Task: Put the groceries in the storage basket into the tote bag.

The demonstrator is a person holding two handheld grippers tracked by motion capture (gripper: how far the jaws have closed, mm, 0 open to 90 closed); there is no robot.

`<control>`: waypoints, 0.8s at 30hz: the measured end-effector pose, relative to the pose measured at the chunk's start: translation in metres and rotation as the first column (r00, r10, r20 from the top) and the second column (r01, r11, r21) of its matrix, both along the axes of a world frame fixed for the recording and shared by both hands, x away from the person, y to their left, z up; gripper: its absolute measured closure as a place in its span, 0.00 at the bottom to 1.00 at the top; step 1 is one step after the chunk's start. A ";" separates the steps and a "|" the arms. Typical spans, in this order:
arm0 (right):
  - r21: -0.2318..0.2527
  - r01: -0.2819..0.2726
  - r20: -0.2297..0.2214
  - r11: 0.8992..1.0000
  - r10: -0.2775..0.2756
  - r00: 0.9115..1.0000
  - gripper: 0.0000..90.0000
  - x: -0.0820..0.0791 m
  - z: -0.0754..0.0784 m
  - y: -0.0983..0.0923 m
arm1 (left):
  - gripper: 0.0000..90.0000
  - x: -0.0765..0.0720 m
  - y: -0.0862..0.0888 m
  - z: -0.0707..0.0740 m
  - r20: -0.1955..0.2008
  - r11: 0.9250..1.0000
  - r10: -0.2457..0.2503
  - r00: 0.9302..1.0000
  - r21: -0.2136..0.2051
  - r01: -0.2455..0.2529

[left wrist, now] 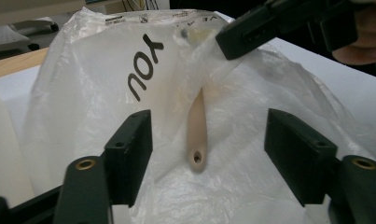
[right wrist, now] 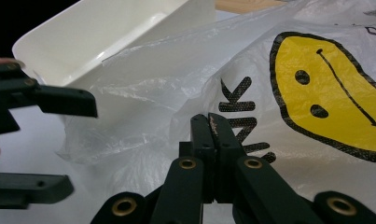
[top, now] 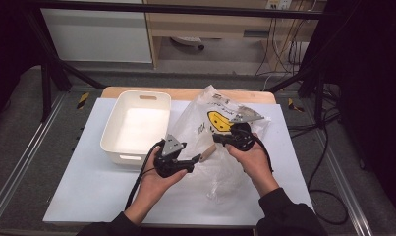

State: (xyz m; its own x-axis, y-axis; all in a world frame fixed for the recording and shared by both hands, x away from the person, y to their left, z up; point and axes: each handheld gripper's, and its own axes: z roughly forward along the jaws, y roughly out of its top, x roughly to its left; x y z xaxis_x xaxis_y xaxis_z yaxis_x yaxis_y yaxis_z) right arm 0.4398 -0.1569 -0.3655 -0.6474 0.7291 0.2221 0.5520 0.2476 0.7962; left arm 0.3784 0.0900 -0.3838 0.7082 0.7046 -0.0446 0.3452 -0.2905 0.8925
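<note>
So the wooden handle (left wrist: 197, 135) is poking out of the plastic bag (top: 220, 142) mouth, round end with the little hanging hole pointing straight back at my left jaws, long axis running away from me into the bag. In the left gripper view it sits dead centre between the two pads with clear air either side, so nothing's gripped there; the left gripper (top: 194, 162) has its jaws spread wide and is by far the nearer one to it. My right gripper (top: 220, 138) is clamped tight on a pinch of the bag film just above and beyond the handle, holding the mouth up. Handle looks like smooth pale wood, tapered and rounded. Bag is thin crinkly translucent stuff with a yellow smiley (right wrist: 325, 93) and black lettering, floppy, will shift if I nudge it. White plastic bin (top: 118, 147) sits to the left on the pale tabletop (top: 87, 187), smooth walls, rounded corners, cut-out grips.
</note>
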 end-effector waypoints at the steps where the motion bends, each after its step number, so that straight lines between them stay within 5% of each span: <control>1: 0.005 0.002 -0.002 1.000 -0.002 1.000 1.00 -0.001 -0.002 0.000 | 0.34 -0.001 0.002 0.002 -0.003 1.000 0.005 1.000 -0.007 -0.005; 12: -0.015 -0.003 0.002 1.000 0.003 1.000 1.00 -0.015 -0.020 0.000 | 0.15 -0.012 0.028 0.021 0.001 0.998 0.057 0.998 -0.025 -0.057; 24: -0.047 0.011 -0.019 0.999 -0.012 1.000 1.00 -0.019 -0.043 -0.004 | 0.13 -0.007 0.062 0.031 0.023 0.989 0.131 0.991 -0.066 -0.129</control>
State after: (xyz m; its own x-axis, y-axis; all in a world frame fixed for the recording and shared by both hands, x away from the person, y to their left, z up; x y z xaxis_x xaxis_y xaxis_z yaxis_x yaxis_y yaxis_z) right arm 0.4208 -0.1606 -0.4081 -0.6351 0.7461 0.1999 0.5699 0.2779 0.7733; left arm 0.3713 0.1519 -0.3523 0.6123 0.7870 -0.0750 0.3515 -0.1861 0.9175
